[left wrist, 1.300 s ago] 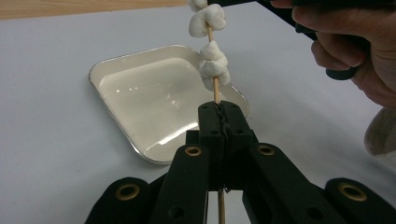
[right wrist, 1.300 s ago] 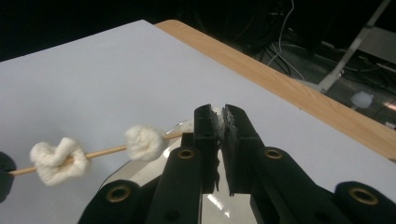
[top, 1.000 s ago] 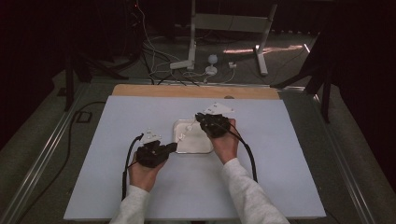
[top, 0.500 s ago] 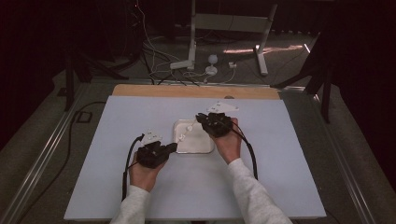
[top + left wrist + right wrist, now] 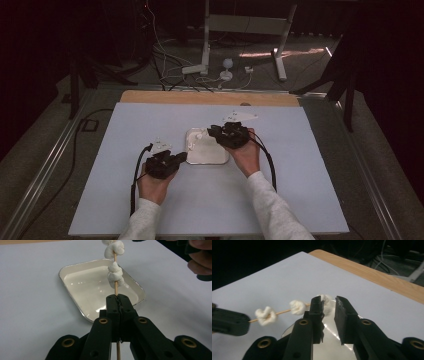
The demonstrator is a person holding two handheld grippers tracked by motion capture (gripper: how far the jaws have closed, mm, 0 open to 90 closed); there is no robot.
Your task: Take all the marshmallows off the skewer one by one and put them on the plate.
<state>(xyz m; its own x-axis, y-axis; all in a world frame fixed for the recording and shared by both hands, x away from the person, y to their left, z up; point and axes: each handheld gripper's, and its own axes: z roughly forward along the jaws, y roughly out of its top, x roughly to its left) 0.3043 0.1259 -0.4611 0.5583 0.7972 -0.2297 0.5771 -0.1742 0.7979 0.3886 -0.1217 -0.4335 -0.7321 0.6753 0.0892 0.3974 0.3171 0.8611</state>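
A thin wooden skewer [image 5: 115, 290] is clamped between the closed jaws of the left gripper [image 5: 117, 300], its white lumps [image 5: 115, 273] held above the tray [image 5: 72, 270]. Farther along, the right gripper [image 5: 328, 305] has just been opening — the end lump [image 5: 326, 302] sits loosely between its parted jaws.

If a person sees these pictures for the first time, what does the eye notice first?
First the wooden skewer with white marshmallow-like lumps, clamped in the shut left gripper above a shiny white tray in the middle of the pale table. Next, the right gripper, jaws just opening beside the farthest lump.
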